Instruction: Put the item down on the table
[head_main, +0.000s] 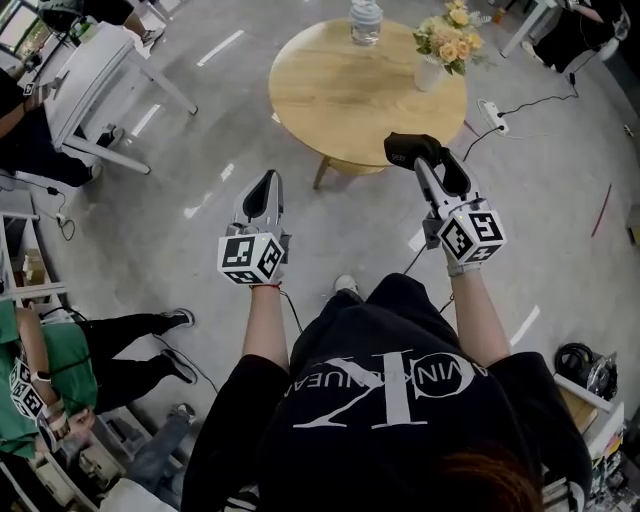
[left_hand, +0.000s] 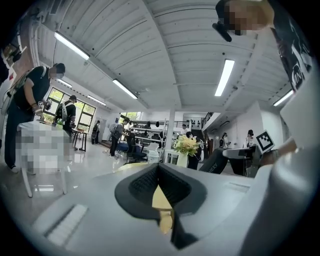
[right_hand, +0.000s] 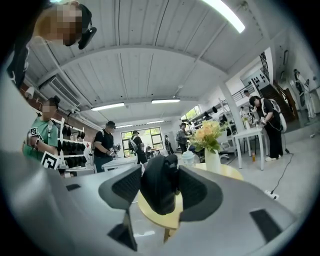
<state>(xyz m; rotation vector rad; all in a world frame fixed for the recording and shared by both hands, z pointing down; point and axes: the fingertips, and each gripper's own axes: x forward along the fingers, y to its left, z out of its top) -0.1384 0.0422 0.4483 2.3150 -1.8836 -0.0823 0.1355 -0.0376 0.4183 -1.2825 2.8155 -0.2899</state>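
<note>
From overhead, the right gripper (head_main: 428, 162) holds a black item (head_main: 410, 148) aloft near the round table (head_main: 340, 100); along the left gripper (left_hand: 159, 172), jaws meet on nothing; along the right, they clamp the item mid-body (seemingly soft, light, forgiving).

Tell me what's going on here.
A person stands in front of a round wooden table, holding a tool in each hand. The right tool is clamped on a black item and holds it in the air by the table's near edge; it is not yet set down. The left tool is shut with nothing in it, held over the floor. A vase of flowers and a bottle stand at the table's far side.
</note>
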